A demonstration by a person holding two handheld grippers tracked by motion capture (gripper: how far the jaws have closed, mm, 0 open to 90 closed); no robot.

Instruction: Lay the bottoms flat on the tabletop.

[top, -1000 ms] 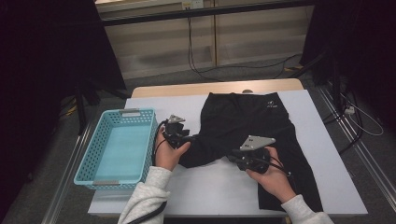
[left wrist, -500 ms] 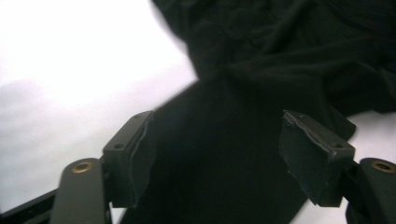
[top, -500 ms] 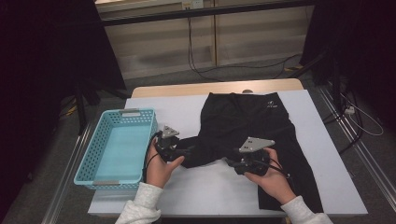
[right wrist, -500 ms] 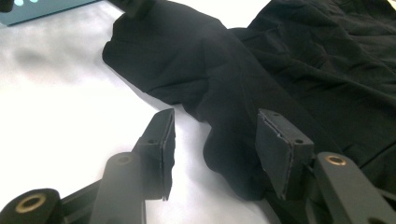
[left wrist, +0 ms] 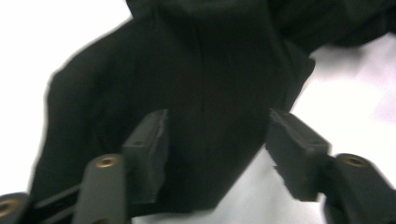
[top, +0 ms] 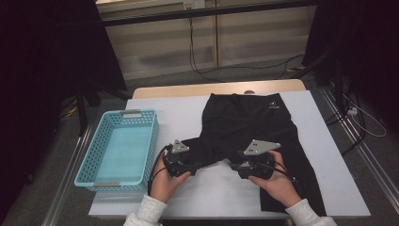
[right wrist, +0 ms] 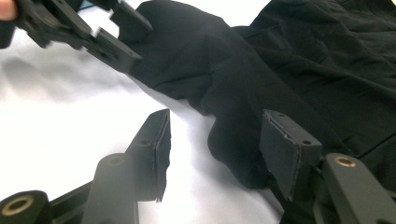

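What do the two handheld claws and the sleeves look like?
Both the left claw and right claw are black, each topped by a grey three-cornered plate with a black cable trailing off. In the gripper views the jaws are flat black blocks on arms with brass-coloured rivets. The sleeves are light grey.

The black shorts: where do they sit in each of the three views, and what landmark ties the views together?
High view: black shorts spread right of centre.
Left gripper view: a leg end between the open jaws.
Right gripper view: across the top and right.
Shared landmark: the white table cover.
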